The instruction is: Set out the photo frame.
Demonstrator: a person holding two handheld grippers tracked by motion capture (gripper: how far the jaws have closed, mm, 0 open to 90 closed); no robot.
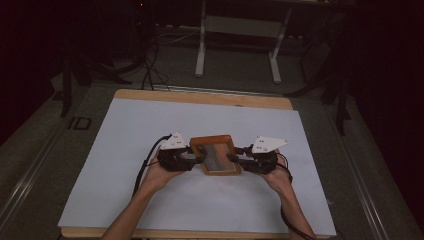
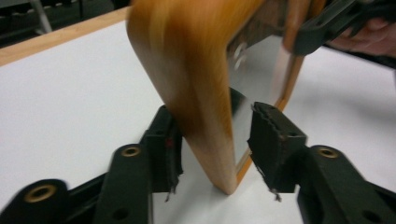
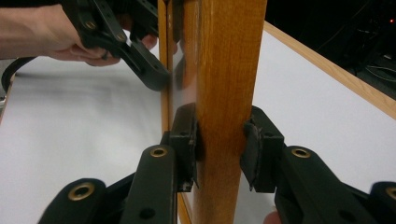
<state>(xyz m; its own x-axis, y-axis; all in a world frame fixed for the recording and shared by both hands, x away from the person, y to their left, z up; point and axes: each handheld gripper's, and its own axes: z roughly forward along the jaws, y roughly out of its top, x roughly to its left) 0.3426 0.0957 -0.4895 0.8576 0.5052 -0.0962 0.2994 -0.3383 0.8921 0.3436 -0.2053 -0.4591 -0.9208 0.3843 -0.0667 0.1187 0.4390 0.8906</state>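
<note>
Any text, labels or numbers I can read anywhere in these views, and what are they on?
"ID": pale marking on the floor left of the table; that reading is uncertain.
Wooden frame, left gripper, right gripper: no writing visible.

Honey-orange wood with a darker brown grain on the picture frame (image 1: 215, 154), a glossy grey pane inside it. Beneath the frame a plain white sheet (image 1: 130, 145) over a pale tan table (image 1: 200, 97); both grippers (image 1: 196, 160) (image 1: 234, 158) flanking the frame are matt black, brass-coloured rivets showing.
</note>
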